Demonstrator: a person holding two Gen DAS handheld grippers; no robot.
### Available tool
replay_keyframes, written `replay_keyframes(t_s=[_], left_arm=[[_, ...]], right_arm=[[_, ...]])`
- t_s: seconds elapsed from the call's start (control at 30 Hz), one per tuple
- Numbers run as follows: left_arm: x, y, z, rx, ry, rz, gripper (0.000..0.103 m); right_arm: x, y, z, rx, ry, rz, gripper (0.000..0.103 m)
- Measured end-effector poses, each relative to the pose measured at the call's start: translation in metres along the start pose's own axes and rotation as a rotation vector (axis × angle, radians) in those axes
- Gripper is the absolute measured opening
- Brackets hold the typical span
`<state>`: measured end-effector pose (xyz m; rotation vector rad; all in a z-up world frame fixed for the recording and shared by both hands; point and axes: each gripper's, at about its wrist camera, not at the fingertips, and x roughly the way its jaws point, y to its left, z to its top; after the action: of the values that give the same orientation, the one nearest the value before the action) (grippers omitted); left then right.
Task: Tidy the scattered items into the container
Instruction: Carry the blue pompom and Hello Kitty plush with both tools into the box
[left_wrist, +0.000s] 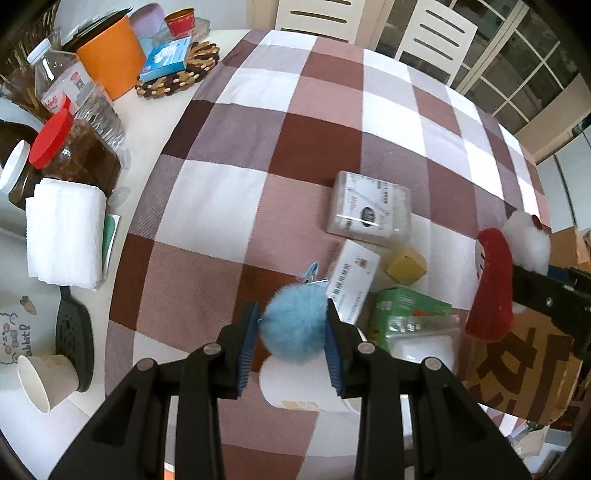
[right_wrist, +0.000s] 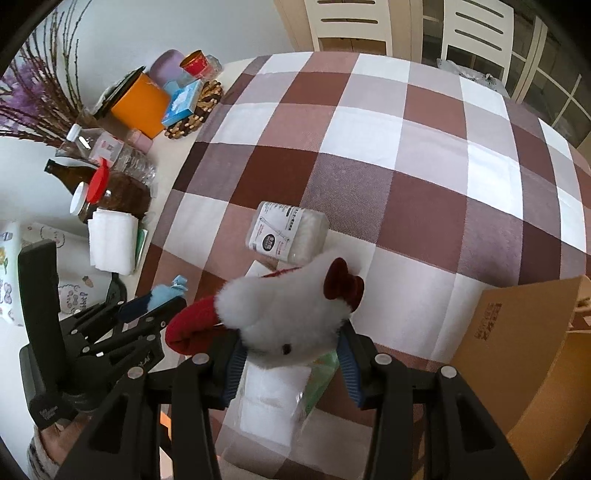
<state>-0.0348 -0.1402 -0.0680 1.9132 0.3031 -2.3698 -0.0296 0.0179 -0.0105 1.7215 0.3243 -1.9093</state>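
Both jaws pinching: left gripper (left_wrist: 290, 334) squeezes blue pompom (left_wrist: 295, 325); right gripper (right_wrist: 288, 363) squeezes white plush (right_wrist: 284, 317).

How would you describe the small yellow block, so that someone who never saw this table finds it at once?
Start from the checked tablecloth and go to the pile of packets near its front edge. The yellow block lies there below the clear plastic box, beside the white carton. It is the only plain yellow cube, without any print.
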Motion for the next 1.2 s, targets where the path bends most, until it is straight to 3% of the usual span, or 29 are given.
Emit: replay_keyframes(t_s=[0.57, 1.2], left_arm=[[-0.049, -0.058, 0.001, 0.095, -0.058, -0.034, 0.034], [-0.081, -0.167, 0.0, 0.295, -0.104, -0.124, 0.034]], right_arm=[[-0.057, -0.028, -0.037, 0.003, -0.046, 0.015, 0.045], [-0.123, -0.091, -0.085, 0.093, -0.134, -0.005, 0.045]])
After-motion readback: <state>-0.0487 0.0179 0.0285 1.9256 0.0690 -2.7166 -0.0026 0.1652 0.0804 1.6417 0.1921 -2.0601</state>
